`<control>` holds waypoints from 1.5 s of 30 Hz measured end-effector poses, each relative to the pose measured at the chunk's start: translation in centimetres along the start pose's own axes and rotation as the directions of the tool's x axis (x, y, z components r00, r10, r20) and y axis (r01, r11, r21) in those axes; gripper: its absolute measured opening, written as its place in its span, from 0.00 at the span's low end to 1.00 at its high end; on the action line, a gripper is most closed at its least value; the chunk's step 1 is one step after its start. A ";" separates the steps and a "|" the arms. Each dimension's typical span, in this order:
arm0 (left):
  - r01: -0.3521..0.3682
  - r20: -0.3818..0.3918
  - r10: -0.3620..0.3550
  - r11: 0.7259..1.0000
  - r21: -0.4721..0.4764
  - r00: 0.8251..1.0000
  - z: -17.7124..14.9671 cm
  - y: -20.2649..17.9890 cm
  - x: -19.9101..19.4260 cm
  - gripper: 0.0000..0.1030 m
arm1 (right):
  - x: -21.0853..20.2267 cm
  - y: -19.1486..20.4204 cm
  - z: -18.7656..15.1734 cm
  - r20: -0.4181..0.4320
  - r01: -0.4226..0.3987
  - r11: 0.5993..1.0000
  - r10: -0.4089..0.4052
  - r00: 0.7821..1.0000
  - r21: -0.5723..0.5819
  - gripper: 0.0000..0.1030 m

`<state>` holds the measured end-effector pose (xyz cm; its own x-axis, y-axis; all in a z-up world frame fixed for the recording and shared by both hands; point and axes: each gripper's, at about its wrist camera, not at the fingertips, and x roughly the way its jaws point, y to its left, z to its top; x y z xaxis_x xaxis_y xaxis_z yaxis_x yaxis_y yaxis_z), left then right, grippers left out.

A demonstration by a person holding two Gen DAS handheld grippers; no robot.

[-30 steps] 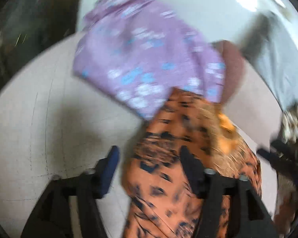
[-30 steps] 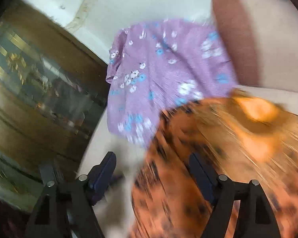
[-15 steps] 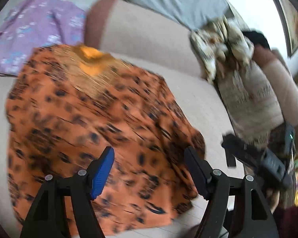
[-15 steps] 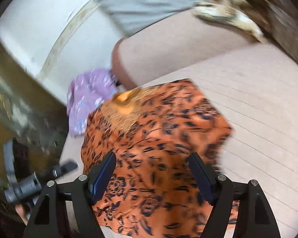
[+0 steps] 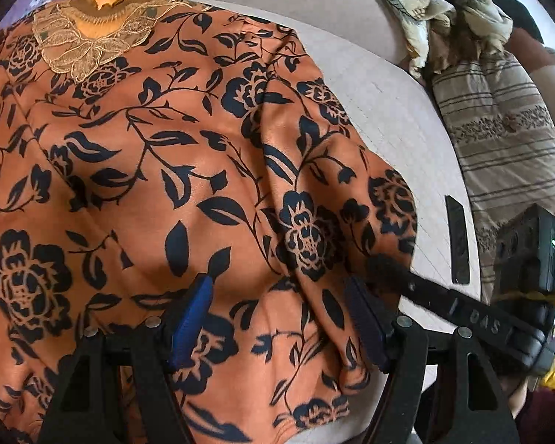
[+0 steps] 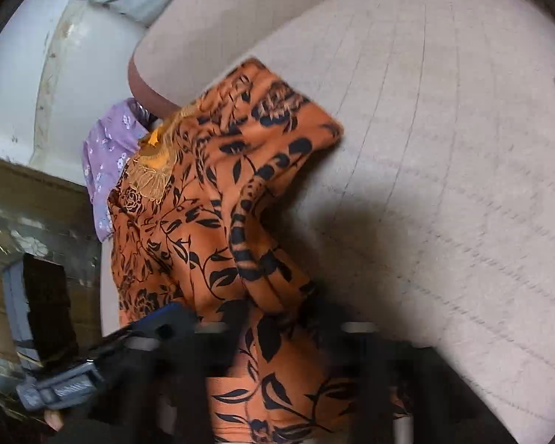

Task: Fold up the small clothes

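Blouse (image 5: pixel 188 170): spread flat on the sofa (image 5: pixel 384 111), collar toward its backrest, ready for folding.
Left gripper (image 5: pixel 277 318): jaws wide, over the near hem.
Right gripper (image 6: pixel 273 336): jaws just closing, apparently pinching the hem edge.

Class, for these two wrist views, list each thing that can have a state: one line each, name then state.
orange garment: spread open on the sofa seat, not folded, right edge bunched.
left gripper: jaws open above the garment's lower part.
right gripper: jaws just closing, shut on the garment's bunched edge.
purple garment: lying past the neckline, mostly hidden.
cream patterned cloth: crumpled against the sofa back.
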<state>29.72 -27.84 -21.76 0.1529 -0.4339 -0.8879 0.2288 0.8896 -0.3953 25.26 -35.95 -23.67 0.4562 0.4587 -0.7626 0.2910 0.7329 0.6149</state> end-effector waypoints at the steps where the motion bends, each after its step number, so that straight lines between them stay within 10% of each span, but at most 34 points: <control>1: 0.001 -0.005 -0.001 1.000 -0.007 1.000 -0.2 -0.1 0.2 0.72 | 0.0 -0.1 -0.2 -0.003 -0.007 1.000 0.007 1.000 -0.003 0.08; 6: 0.025 -0.046 -0.025 1.000 0.002 0.999 -1.1 -1.0 1.6 0.72 | -4.5 -1.4 -0.4 0.145 -0.228 0.971 0.216 0.965 0.067 0.07; 15: -0.027 -0.006 0.027 0.999 0.038 1.000 -1.9 -3.8 2.0 0.72 | -2.7 -6.0 -0.7 0.162 -0.315 0.902 0.278 0.947 0.293 0.07; 22: 0.155 -0.116 -0.152 0.988 0.016 0.982 -2.4 -6.0 3.1 0.72 | -2.3 -8.0 -0.8 0.191 -0.354 0.851 0.301 0.934 0.388 0.06; 27: 0.061 -0.128 -0.058 0.998 0.027 0.990 -2.4 -7.3 6.3 0.69 | -2.7 -10.2 -1.1 0.210 -0.323 0.834 0.253 0.944 0.448 0.06; 29: 0.064 -0.096 -0.059 0.997 0.048 0.994 -2.5 -8.1 6.2 0.53 | -2.6 -10.7 -1.2 0.203 -0.291 0.835 0.219 0.954 0.466 0.06; 31: 0.087 -0.165 -0.077 0.995 0.055 0.983 -3.2 -8.4 7.2 0.08 | -2.4 -10.6 -0.9 0.200 -0.289 0.836 0.219 0.955 0.466 0.07; 34: 0.069 -0.166 -0.054 0.994 0.085 0.985 -3.7 -9.2 7.7 0.05 | -2.3 -10.2 -0.8 0.194 -0.283 0.841 0.216 0.957 0.460 0.07; 40: 0.155 -0.060 -0.148 0.977 0.147 0.987 -2.0 -8.7 -2.5 0.04 | -3.5 -7.9 -0.4 0.219 -0.343 0.871 0.280 0.935 0.353 0.06; 45: 0.124 0.097 -0.149 0.967 0.225 0.984 -0.7 -5.5 -14.7 0.04 | -4.6 2.2 -0.5 0.137 -0.510 0.855 0.496 0.857 0.095 0.06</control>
<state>25.54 -26.20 -6.68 0.2095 -0.5730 -0.7923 0.4560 0.7740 -0.4392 23.35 -36.21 -18.93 0.6508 0.6881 -0.3209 0.0961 0.3446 0.9338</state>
